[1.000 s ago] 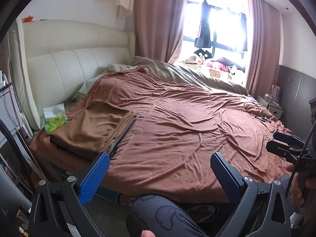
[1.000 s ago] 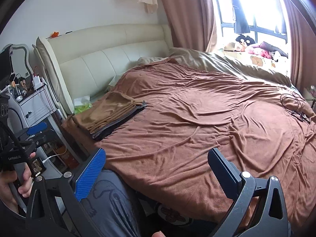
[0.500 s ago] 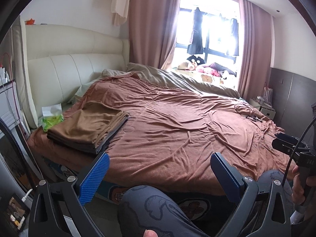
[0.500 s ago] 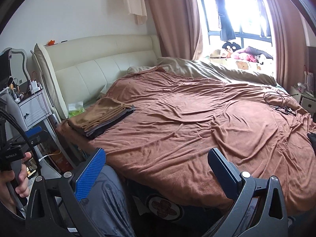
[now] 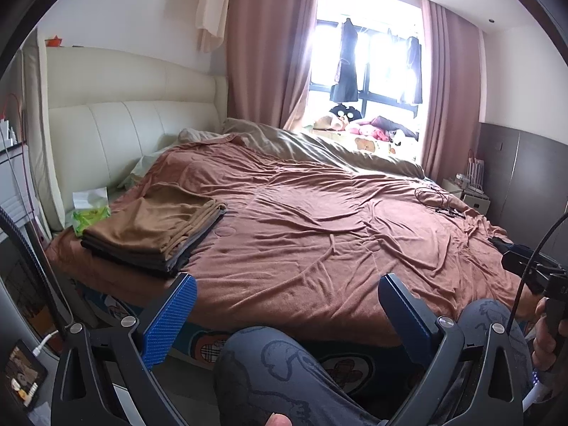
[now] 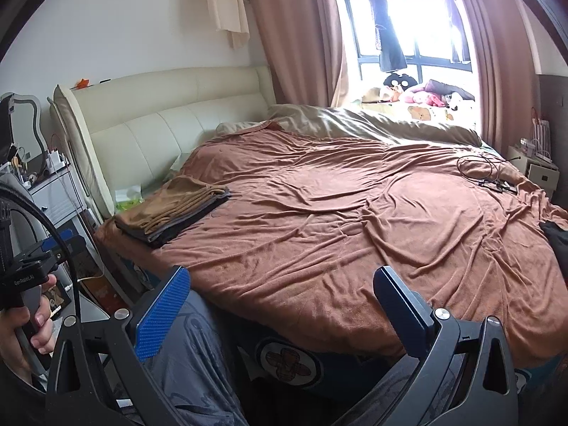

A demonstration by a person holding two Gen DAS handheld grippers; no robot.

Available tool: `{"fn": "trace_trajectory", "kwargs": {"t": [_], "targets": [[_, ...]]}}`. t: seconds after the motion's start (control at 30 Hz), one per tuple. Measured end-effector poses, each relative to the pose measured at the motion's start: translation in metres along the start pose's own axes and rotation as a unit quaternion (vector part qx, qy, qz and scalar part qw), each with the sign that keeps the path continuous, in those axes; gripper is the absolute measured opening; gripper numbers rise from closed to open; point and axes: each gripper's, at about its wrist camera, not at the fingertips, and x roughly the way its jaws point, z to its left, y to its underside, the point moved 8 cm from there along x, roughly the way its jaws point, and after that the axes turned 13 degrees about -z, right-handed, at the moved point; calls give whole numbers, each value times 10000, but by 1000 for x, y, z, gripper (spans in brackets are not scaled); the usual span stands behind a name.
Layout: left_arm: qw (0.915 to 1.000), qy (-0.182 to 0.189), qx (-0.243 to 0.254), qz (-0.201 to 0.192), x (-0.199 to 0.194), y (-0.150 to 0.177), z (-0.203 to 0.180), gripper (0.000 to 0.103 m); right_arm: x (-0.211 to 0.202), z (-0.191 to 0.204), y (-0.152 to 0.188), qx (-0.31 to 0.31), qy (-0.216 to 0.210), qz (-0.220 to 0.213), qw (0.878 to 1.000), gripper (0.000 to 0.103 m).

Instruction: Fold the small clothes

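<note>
Both viewpoints have drawn back from the bed [image 5: 319, 234] since the earlier frames, so more floor and wall now show. Item one: left gripper [image 5: 287, 314], jaws spread wide, nothing between them, held above a knee in patterned grey trousers [image 5: 284, 365]. Item two: right gripper [image 6: 280, 307], jaws likewise spread and empty, short of the mattress edge. Item three: stack of folded clothes [image 5: 156, 230], tan pieces on top of dark ones, lying flat at the bed's near left corner, close to the cream headboard [image 5: 117, 131]. Item four: green tissue pack [image 5: 90, 209], just beside the stack. Item five: black cable [image 6: 486, 172], coiled on the brown cover at the far right. Item six: dark garment [image 6: 557, 245], partly cut off at the right edge.
</note>
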Motion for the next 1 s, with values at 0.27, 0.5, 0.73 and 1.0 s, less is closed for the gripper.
{"fn": "trace_trajectory", "kwargs": {"t": [0.27, 0.5, 0.73, 1.0], "targets": [[10000, 8, 49, -26, -4, 1, -1, 102, 2, 3, -1, 0, 18, 46, 10000, 103], [10000, -2, 17, -93, -7, -5, 0, 102, 2, 4, -2, -27, 30, 26, 10000, 103], [9999, -35, 34, -140, -8, -7, 0, 102, 0, 3, 0, -36, 45, 24, 10000, 103], [9999, -64, 40, -140, -9, -9, 0, 102, 0, 3, -1, -46, 44, 26, 10000, 103]]}}
